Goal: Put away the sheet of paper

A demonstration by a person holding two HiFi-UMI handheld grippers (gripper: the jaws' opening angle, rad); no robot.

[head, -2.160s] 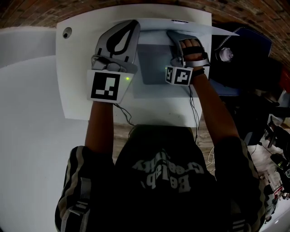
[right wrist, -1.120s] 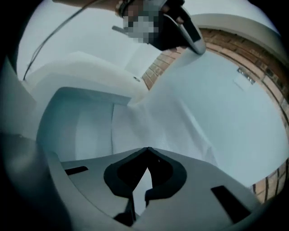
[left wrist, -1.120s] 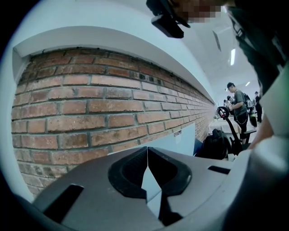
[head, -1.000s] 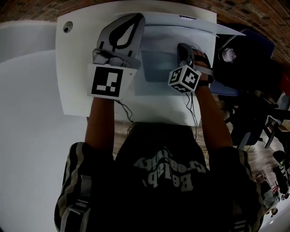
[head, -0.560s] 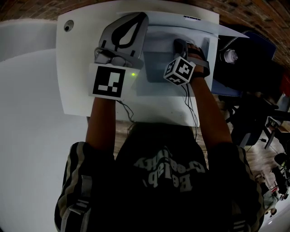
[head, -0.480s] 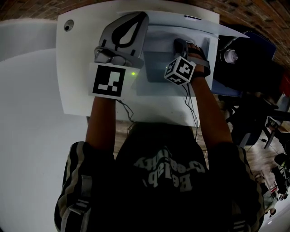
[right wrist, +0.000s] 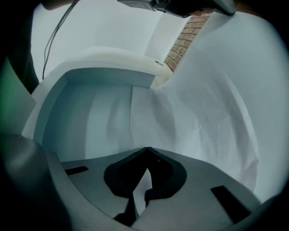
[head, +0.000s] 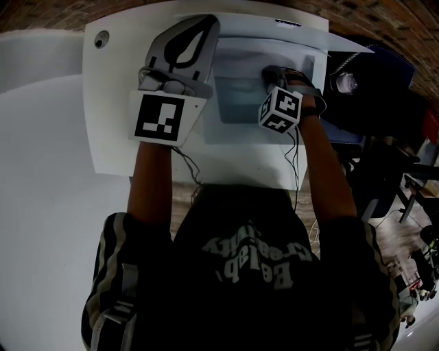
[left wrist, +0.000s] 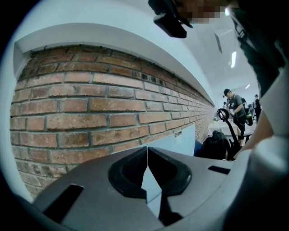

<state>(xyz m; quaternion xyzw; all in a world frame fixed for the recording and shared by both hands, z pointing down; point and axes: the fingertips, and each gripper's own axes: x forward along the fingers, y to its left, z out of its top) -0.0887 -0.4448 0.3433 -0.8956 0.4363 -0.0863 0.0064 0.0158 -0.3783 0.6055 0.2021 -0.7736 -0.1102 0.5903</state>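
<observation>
There is one white sheet of paper (head: 274,35) (right wrist: 212,113). It lies at the 12 o'clock side of the one white counter (head: 110,137), bending down into one pale open tray (head: 236,103) (right wrist: 90,79). There are two grippers. The left gripper (head: 206,19) (left wrist: 146,151) is at 11 o'clock. It is pinched shut on a corner of the sheet, facing a red brick wall (left wrist: 90,103). The right gripper (head: 269,72) (right wrist: 146,150) is at 1 o'clock, down in the tray. It is squeezed tight on the sheet too.
</observation>
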